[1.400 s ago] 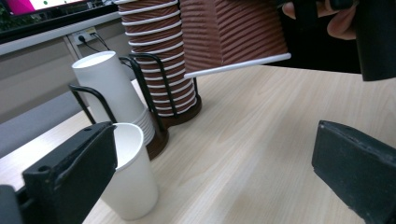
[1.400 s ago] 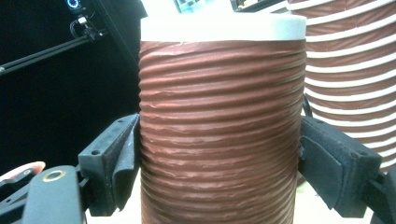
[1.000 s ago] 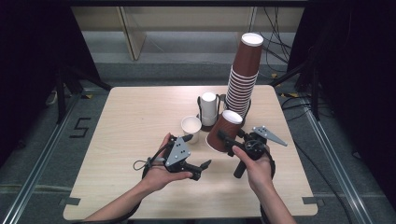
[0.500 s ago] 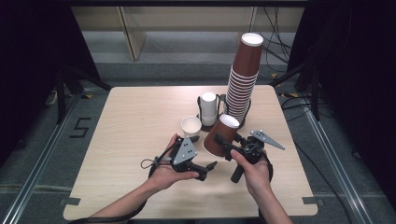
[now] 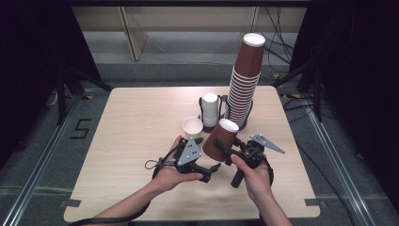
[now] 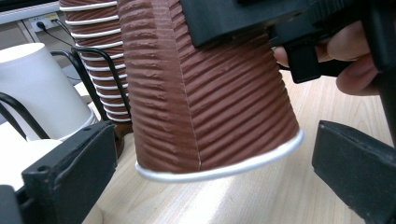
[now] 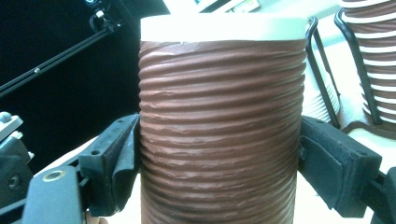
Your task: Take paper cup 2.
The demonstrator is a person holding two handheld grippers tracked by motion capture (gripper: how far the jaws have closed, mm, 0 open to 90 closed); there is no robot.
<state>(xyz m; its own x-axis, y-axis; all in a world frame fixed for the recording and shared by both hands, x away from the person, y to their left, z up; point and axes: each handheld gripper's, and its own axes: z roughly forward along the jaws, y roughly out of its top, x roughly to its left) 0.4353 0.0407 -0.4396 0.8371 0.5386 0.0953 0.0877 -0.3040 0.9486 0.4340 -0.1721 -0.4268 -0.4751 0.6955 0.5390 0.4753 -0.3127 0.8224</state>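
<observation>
- my right gripper (image 5: 221,148) is clamped on a brown ribbed paper cup (image 5: 220,140), pads pressing its sides in the right gripper view (image 7: 219,140)
- cup is upside down and tilted, white rim (image 6: 224,170) lifted off the light wooden desk (image 5: 131,122), over the desk's near-middle part
- my left gripper (image 5: 211,170) is released, jaws apart on either side of the cup's rim in the left gripper view, not touching it
- tall stack of brown ribbed cups (image 5: 244,89) in a black wire holder toward the far right corner
- white paper cup stack (image 5: 210,109) in a wire holder just beside it
- small white cup (image 5: 192,127) standing near the desk's middle, just left of the held cup
</observation>
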